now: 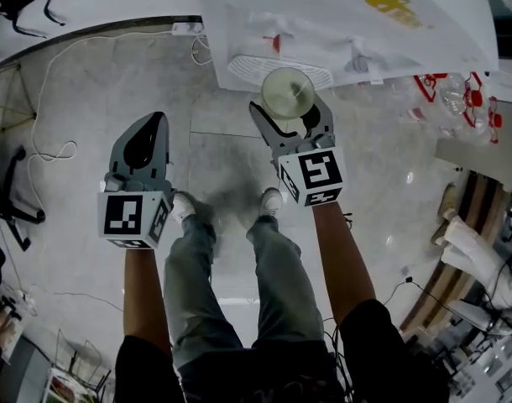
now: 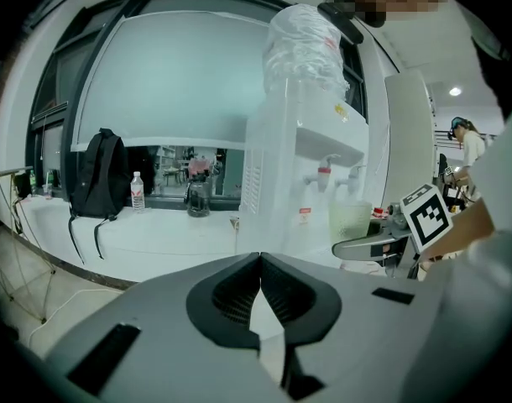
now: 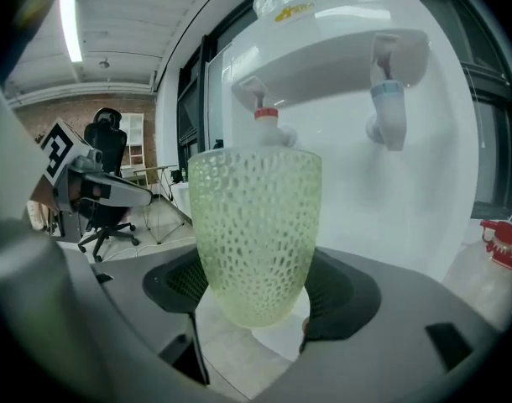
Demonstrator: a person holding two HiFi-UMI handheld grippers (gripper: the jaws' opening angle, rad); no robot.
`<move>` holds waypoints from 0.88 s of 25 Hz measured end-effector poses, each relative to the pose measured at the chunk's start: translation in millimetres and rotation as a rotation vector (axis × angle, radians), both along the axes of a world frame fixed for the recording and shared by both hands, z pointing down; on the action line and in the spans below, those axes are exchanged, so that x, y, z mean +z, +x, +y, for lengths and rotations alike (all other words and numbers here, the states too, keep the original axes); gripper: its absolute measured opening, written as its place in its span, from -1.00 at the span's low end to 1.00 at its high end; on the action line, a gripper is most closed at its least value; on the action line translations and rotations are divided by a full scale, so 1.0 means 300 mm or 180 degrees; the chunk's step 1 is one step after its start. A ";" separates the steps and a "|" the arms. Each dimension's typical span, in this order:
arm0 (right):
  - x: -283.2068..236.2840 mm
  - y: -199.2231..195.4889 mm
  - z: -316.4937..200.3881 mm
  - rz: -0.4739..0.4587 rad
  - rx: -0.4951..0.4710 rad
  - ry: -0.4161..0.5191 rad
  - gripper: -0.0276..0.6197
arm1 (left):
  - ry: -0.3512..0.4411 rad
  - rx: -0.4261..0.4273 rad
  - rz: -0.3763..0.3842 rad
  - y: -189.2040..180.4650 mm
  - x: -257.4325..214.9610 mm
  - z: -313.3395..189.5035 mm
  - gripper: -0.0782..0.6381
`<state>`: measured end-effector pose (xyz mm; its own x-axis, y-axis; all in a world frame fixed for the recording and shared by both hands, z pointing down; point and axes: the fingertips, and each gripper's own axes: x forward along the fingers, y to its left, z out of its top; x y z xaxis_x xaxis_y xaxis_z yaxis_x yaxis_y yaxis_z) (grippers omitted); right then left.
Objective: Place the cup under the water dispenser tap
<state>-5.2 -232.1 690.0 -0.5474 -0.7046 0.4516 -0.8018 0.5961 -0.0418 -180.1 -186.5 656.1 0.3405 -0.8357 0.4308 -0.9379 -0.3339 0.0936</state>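
I have the cup (image 3: 256,233) gripped in the right gripper (image 1: 289,109). Its jaws are spread wide around the lower body and the pads press in from both sides, so the cup stands upright with its mouth up, ready to take water. Gripping low leaves the rim free. I judge that matters, because the rim has to slide in beneath a spout without the jaws meeting the housing. The left gripper (image 1: 155,122) hangs off to the side, jaws pressed together on nothing. It has no job here, and holding it well apart keeps the approach uncrowded.

The cup is in front of the water dispenser (image 1: 340,23) and not yet in the recess. In the head view it sits at the front edge of the drip grille (image 1: 248,70). In the right gripper view the red tap (image 3: 265,117) shows just above and behind the rim, with the blue tap (image 3: 389,107) off to the right.

The tight spot is the overhang that carries the taps: the rim must pass below it while the base clears the grille's front lip. The floor (image 1: 96,82) to the left is open apart from a loose cable (image 1: 50,151). To the right a clear jug (image 3: 499,250) with red fittings stands near the dispenser, so I would not swing wide that way.
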 end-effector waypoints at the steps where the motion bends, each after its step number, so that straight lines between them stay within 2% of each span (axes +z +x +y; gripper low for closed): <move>1: 0.019 -0.001 -0.012 -0.0001 0.0009 0.0008 0.16 | -0.0032 0.0009 -0.0010 0.001 0.025 -0.004 -0.74; 4: 0.069 -0.004 -0.043 0.0004 0.0038 0.0048 0.16 | -0.0133 0.0049 -0.0055 0.004 0.097 -0.019 -0.74; 10: 0.145 -0.012 -0.095 0.0003 0.0084 0.0102 0.16 | 0.0064 0.0030 0.0001 -0.010 0.183 -0.080 -0.74; 22: 0.198 -0.044 -0.169 0.0127 0.0165 0.0009 0.16 | 0.0037 0.0066 0.0030 0.004 0.257 -0.093 -0.74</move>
<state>-18.4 -282.8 749.3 -0.4918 -0.7328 0.4703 -0.8326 0.5538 -0.0077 -178.9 -214.5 733.1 0.3618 -0.8334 0.4176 -0.9299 -0.3544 0.0985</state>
